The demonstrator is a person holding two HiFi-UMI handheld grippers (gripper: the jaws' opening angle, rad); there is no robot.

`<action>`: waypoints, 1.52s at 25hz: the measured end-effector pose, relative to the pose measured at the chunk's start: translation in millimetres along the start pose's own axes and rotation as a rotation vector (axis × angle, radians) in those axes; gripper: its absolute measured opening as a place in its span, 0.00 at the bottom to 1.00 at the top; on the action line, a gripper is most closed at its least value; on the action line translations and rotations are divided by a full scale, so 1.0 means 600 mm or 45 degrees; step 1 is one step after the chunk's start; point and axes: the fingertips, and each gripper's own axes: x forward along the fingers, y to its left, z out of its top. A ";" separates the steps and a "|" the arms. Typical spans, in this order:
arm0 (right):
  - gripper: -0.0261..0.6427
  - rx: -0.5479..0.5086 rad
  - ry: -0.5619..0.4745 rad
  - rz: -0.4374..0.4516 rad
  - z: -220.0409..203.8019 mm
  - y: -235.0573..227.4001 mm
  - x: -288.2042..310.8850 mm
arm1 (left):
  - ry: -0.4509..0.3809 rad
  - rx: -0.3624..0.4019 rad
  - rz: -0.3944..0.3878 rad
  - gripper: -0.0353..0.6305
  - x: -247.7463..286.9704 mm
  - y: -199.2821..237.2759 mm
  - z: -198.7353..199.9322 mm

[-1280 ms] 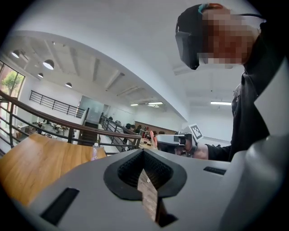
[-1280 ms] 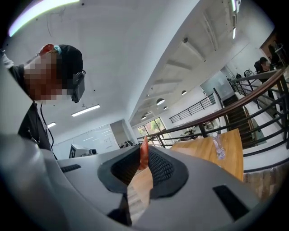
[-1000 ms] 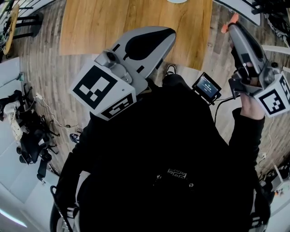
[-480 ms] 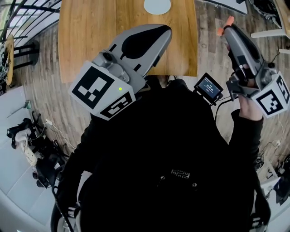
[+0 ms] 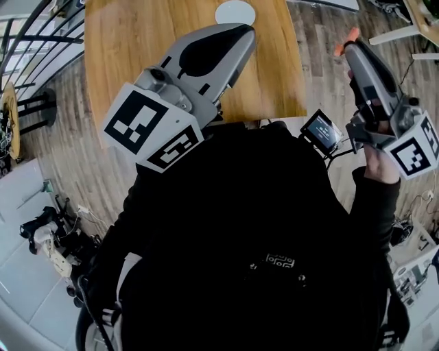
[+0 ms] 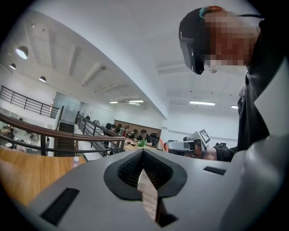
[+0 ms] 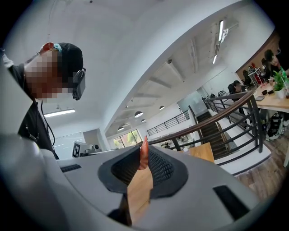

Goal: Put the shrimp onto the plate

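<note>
Grip comes first: the right tongs (image 5: 351, 45) are clamped on a small orange-pink shrimp (image 5: 345, 40), which sticks out past their tip. In the right gripper view the shrimp (image 7: 144, 152) stands thin and upright between the ribbed black pads (image 7: 159, 165). Its long axis runs along the tongs' own line and only its lower part is pinched, so the hold looks slight. The left tongs (image 5: 243, 34) are closed together on nothing. The left gripper view shows the left tongs (image 6: 143, 155) with their pads meeting at the tip.

The shrimp is not yet over the light wooden bench (image 5: 123, 48). The right tongs hang beyond the bench's right edge, above the plank floor (image 5: 326, 68). The round white plate (image 5: 235, 12) sits on the farthest part of the bench that shows, nearer its right edge than its left, and is cut by the top of the head view.

From the shrimp, the plate lies to the left and slightly farther off, with the bench's right edge between them. The left tongs point toward the plate and their tip is much the nearer, just short of it, but they carry nothing, so the delivery falls to the right hand. The next move likely needs a leftward carry over that edge, then a descent onto the plate. The risks I would judge are the shrimp slipping from so thin a pinch, and the left tongs crowding the approach.
</note>
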 end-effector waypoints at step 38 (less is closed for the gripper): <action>0.14 -0.040 0.238 -0.028 0.003 0.006 0.087 | -0.131 -0.170 -0.239 0.06 -0.017 0.028 0.003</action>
